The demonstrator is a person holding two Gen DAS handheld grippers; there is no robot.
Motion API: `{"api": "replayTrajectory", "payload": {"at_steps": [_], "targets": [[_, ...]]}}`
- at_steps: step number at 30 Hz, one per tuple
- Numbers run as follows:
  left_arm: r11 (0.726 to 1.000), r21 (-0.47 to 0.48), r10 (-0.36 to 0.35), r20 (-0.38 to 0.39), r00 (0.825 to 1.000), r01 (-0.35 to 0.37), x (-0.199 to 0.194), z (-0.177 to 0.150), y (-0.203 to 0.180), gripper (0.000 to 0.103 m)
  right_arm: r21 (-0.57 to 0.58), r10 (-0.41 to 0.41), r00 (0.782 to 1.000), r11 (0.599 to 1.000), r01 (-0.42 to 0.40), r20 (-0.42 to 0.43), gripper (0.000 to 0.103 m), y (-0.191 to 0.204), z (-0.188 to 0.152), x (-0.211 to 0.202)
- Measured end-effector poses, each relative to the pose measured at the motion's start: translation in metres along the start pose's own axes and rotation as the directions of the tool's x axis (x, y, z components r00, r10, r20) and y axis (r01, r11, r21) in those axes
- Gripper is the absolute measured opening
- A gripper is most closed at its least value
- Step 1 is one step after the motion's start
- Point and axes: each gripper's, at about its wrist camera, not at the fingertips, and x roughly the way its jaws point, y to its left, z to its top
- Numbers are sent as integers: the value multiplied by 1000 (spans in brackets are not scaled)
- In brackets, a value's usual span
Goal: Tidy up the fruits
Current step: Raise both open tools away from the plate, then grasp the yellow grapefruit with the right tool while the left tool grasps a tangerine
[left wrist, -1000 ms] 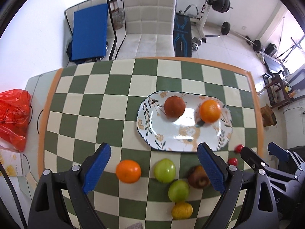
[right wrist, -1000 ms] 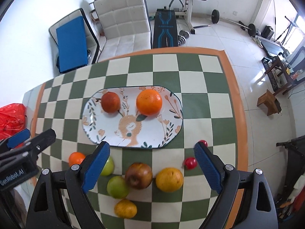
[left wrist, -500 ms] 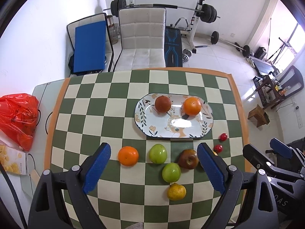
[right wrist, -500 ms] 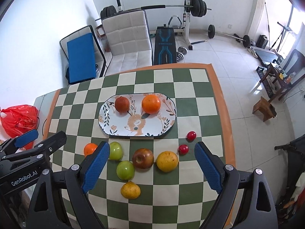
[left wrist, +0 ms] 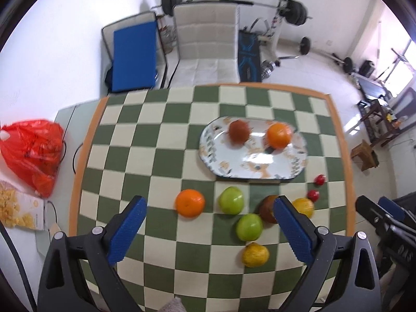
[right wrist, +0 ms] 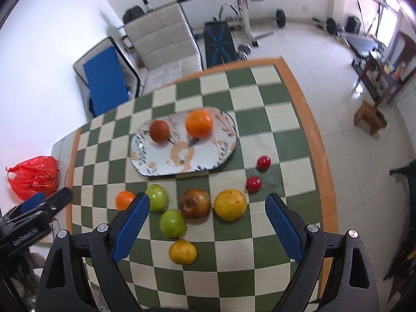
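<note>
Fruits sit loose on checkered table (left wrist: 161,140), all ahead of both grippers' jaws. Left gripper (left wrist: 209,209) spread wide, empty; small orange (left wrist: 189,202) and green apple (left wrist: 231,199) lie between its fingertips, second green apple (left wrist: 249,227) and yellow citrus (left wrist: 255,254) just right. Plate (left wrist: 235,167) beyond holds brown apple (left wrist: 238,131) and orange (left wrist: 278,135). Right gripper (right wrist: 207,206) also wide, empty; dark apple (right wrist: 195,203) and yellow orange (right wrist: 230,204) between its tips, two red fruits (right wrist: 253,183) further right.

Below me a green-and-cream checkered table with orange border (right wrist: 299,83), on it an oval floral ceramic plate (right wrist: 221,150), loose oranges, green apples, yellow citrus, a brown apple, two small red fruits.
</note>
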Motion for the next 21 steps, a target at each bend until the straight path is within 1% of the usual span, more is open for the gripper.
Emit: {"api": "replayTrajectory", "payload": {"at_steps": [2, 5, 6, 9, 11, 12, 14, 16, 17, 18, 21], "targets": [[999, -32, 16, -50, 999, -18, 20, -1, 12, 100, 40, 4, 998, 999, -2, -60, 93, -16, 2, 32], [995, -99, 8, -131, 991, -21, 52, -4, 32, 100, 121, 28, 985, 993, -8, -170, 92, -44, 0, 89], [992, -126, 7, -162, 987, -27, 64, -6, 39, 100, 149, 40, 977, 989, -9, -209, 90, -51, -2, 110], [983, -179, 0, -241, 970, -44, 96, -10, 53, 100, 203, 63, 959, 979, -6, -276, 82, -66, -11, 155], [979, -194, 2, -294, 956, -62, 118, -12, 58, 100, 232, 74, 949, 973, 0, -308, 82, -71, -15, 177], [979, -194, 3, -313, 950, -67, 128, -12, 58, 100, 241, 78, 943, 970, 2, -322, 81, -72, -17, 188], [980, -183, 5, -357, 934, -76, 149, -11, 58, 100, 258, 113, 937, 966, -25, -332, 80, -73, -20, 201], [984, -160, 11, -386, 923, -78, 167, -9, 56, 100, 259, 137, 927, 965, -44, -349, 74, -70, -22, 210], [986, -144, 21, -400, 916, -86, 176, -8, 54, 100, 261, 152, 922, 964, -58, -356, 67, -68, -23, 213], [988, -128, 28, -414, 910, -89, 186, -6, 53, 100, 260, 159, 917, 964, -64, -365, 65, -66, -24, 215], [993, -79, 48, -447, 893, -92, 210, -5, 47, 100, 237, 146, 913, 970, -56, -380, 65, -59, -23, 216]]}}
